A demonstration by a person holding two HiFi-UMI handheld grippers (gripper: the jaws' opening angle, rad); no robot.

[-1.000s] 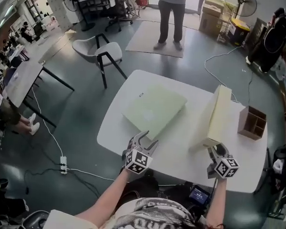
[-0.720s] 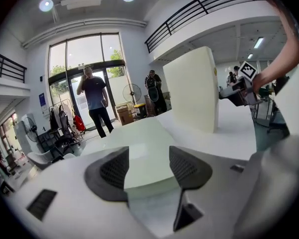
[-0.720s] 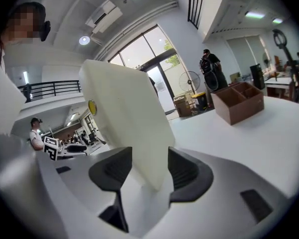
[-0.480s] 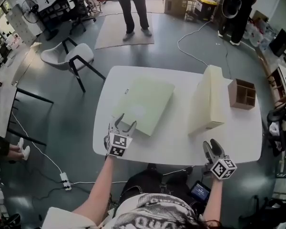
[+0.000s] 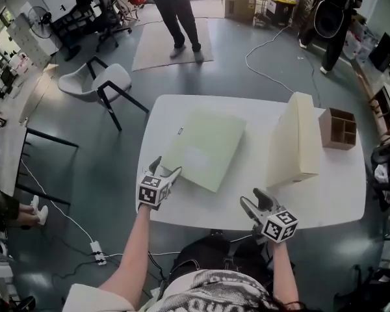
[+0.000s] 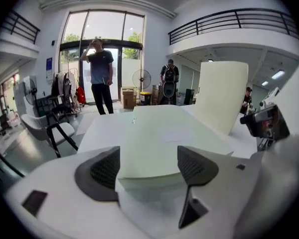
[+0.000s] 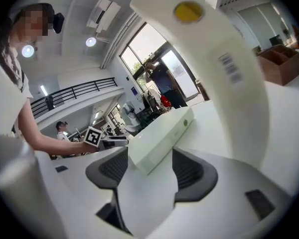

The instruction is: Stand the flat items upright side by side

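With the left gripper (image 5: pixel 168 168) and right gripper (image 5: pixel 252 199) both opening their jaws on nothing, the flat pale-green box (image 5: pixel 205 148) lying just ahead of them may skid into the upright box (image 5: pixel 298 142) beyond if tipped one-sidedly.

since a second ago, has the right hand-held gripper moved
Yes. The right hand-held gripper went left, from by the upright box toward the flat box; jaws opening, nothing between them.

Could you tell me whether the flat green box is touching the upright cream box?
Apart. The head view shows a strip of bare table between the flat green box and the upright cream box.
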